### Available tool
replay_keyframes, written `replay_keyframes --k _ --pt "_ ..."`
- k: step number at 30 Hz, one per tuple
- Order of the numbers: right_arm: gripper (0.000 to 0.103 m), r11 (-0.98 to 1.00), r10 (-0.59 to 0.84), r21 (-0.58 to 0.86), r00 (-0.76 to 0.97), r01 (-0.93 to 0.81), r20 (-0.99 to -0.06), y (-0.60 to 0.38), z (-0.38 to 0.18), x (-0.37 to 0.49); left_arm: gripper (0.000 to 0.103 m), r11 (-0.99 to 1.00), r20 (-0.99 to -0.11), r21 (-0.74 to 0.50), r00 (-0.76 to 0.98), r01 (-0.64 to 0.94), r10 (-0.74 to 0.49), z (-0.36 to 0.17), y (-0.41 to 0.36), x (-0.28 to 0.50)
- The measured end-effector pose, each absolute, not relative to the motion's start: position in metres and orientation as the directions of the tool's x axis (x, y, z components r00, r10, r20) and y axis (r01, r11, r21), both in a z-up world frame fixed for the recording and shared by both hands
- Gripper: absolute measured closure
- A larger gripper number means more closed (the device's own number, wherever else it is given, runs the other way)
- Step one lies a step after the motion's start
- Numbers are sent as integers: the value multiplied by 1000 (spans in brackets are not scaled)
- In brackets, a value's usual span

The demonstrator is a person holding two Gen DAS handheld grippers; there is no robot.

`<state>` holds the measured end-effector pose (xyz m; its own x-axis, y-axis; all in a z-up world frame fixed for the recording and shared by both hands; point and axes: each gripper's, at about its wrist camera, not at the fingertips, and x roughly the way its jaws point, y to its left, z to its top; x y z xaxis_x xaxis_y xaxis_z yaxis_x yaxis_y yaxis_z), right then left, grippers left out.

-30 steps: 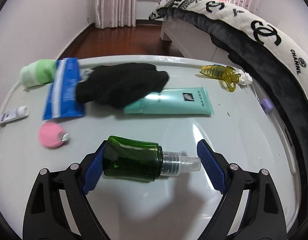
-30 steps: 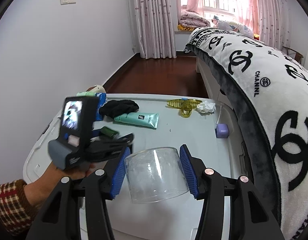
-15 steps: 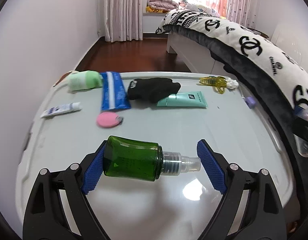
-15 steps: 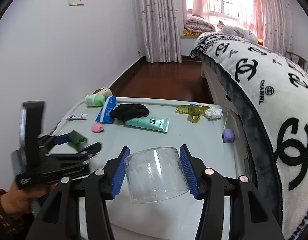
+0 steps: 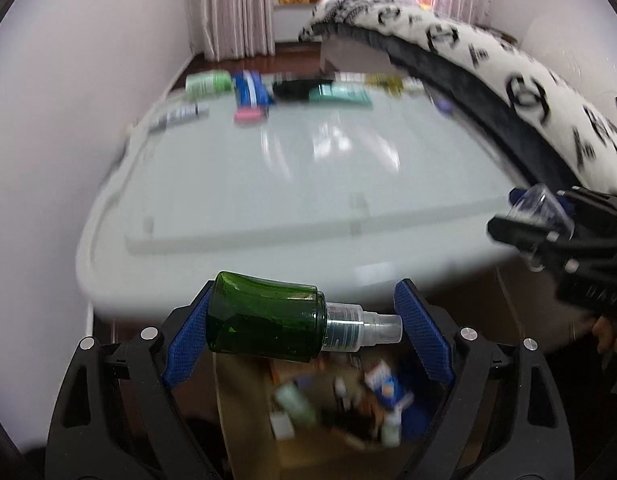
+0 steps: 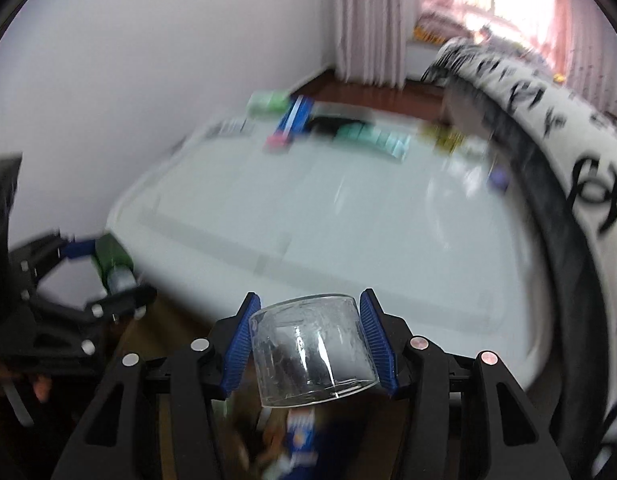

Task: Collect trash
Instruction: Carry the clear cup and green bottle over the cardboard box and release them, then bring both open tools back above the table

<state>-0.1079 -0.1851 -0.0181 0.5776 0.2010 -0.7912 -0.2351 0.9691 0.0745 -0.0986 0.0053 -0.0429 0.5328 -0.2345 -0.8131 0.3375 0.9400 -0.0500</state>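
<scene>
Carrying trash to the box (image 5: 244,396) below the table (image 5: 292,184) edge; the green bottle (image 5: 264,322) lies lengthwise in the left gripper (image 5: 304,336), jaws wide but pressing both ends; the cup (image 6: 312,354) is clamped in the half-closed right gripper (image 6: 310,350); next, I think, open over the box.

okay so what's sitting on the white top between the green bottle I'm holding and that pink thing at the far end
Nothing: in the left wrist view the white top is bare between the green bottle and the pink thing.
</scene>
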Motion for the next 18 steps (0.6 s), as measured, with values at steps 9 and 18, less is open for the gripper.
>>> replay_keyframes --k 9,18 --pt "28 965 196 99 414 -244 -889 -166 -75 -138 17 959 -921 -65 354 275 -163 -95 19 -128" --pt "12 972 225 143 579 -185 -784 -188 -37 -131 17 958 -829 -51 523 281 -198 -49 23 -111"
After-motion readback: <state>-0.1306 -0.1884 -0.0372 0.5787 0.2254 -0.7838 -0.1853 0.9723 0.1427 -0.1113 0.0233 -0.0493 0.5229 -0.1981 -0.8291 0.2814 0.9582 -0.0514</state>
